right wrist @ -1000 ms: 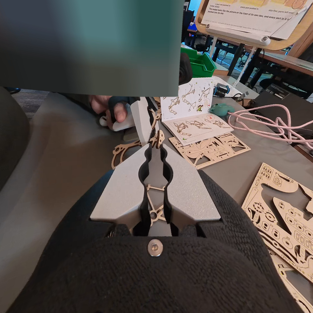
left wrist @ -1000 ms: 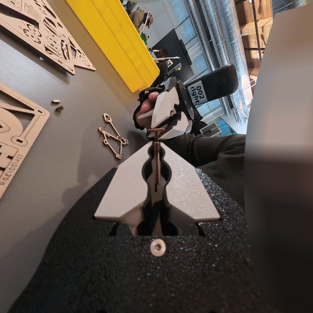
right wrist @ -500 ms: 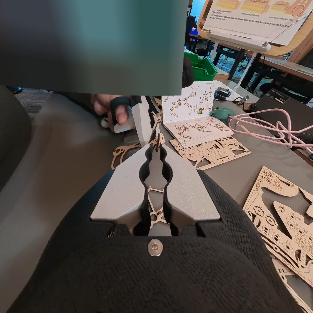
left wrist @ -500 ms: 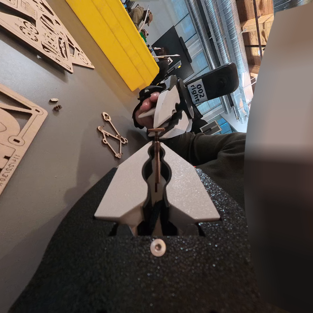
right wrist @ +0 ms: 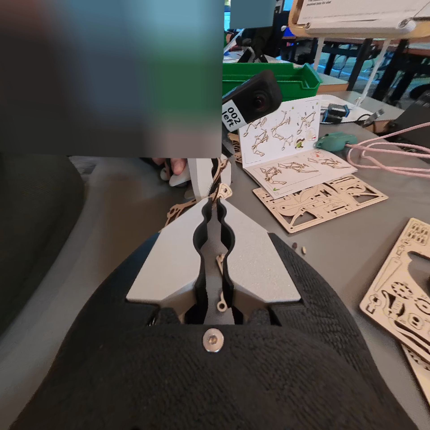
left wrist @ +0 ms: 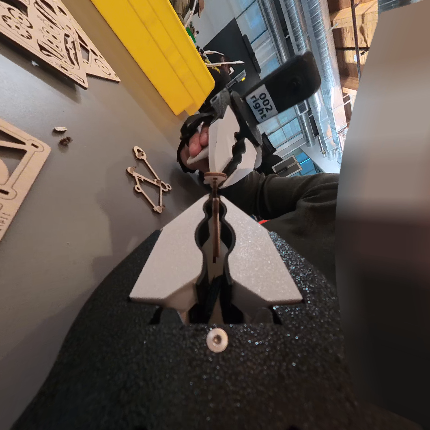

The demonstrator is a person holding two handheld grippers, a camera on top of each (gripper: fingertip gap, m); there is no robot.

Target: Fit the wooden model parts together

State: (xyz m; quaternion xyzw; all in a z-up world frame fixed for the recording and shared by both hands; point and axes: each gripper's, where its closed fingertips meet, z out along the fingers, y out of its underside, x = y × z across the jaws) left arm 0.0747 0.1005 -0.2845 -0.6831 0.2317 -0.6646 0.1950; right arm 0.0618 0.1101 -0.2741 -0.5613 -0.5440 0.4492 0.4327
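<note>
My left gripper point(left wrist: 214, 202) is shut on a thin wooden strip point(left wrist: 216, 230), seen edge-on and poking out past the fingertips. A small round wooden part point(left wrist: 215, 175) sits crosswise on the strip's far end. My right gripper point(right wrist: 214, 203) is shut on that small part point(right wrist: 223, 191), tip to tip with the left gripper. In the left wrist view the right gripper's white fingers point(left wrist: 221, 144) close around the part. In the right wrist view a left finger point(right wrist: 197, 179) stands just beyond my tips. Both are held above the grey table.
A loose wooden linkage point(left wrist: 149, 181) lies on the table, also seen through the right jaws point(right wrist: 221, 263). Punched wooden sheets point(left wrist: 46, 41) point(right wrist: 321, 204) point(right wrist: 407, 290) lie around. An open booklet point(right wrist: 290, 149), pink cable point(right wrist: 384, 151), yellow bin point(left wrist: 151, 46) and green bin point(right wrist: 279, 79) are farther off. The tips of both grippers are at nearly the same place.
The right gripper has shifted and tilted upward while staying at the strip's end, so the left gripper's camera now shows in its view. The left gripper has stayed almost still.
</note>
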